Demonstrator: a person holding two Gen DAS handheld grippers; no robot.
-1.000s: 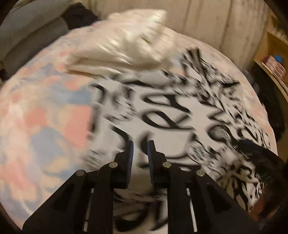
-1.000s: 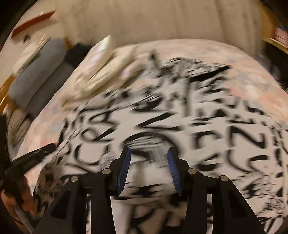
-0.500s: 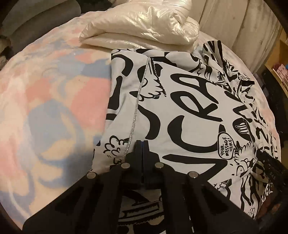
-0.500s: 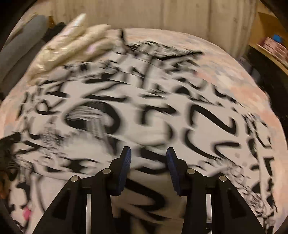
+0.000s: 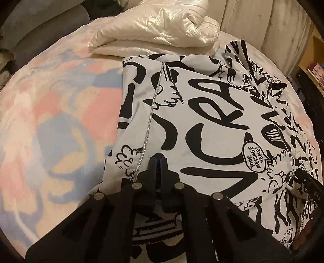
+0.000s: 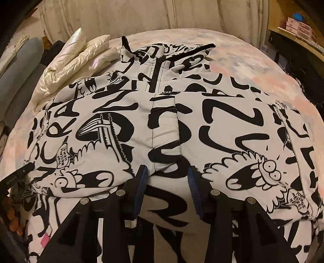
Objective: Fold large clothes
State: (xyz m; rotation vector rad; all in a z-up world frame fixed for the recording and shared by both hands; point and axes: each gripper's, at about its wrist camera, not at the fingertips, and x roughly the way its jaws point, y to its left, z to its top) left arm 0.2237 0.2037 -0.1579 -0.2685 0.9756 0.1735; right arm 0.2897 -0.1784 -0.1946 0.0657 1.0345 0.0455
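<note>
Left gripper [image 5: 158,161] has its blue-padded fingers pressed together, with no gap to see between them, at the near edge of the jacket [image 5: 212,113]. Whether cloth is pinched between the pads cannot be told from the left wrist view, since the tips lie right on the fabric beside a silver seam line [image 5: 150,113]. Right gripper [image 6: 167,180] stands with its fingers wide apart, one on each side of the padded front flap [image 6: 165,131], and nothing sits between the pads but the surface of the jacket below them.

That jacket, white with bold black lettering and cartoon faces, is spread across the middle of the bed [image 5: 50,121], front up, its collar [image 6: 162,50] toward the far edge by the wall [image 6: 141,14]. A speech bubble [image 5: 254,157] reading "YOUR MESSAGE HERE!" shows on the print. Its near hem hangs toward the bed's near edge, under both tools.

A folded cream puffer [image 5: 158,26] lies at the far edge of the bed, touching the jacket's far left corner. The bedcover is a blotchy pink, blue and cream. Grey cushions [image 5: 40,26] sit off the bed's far left corner, and a shelf with pink boxes [image 6: 299,26] stands to the right.
</note>
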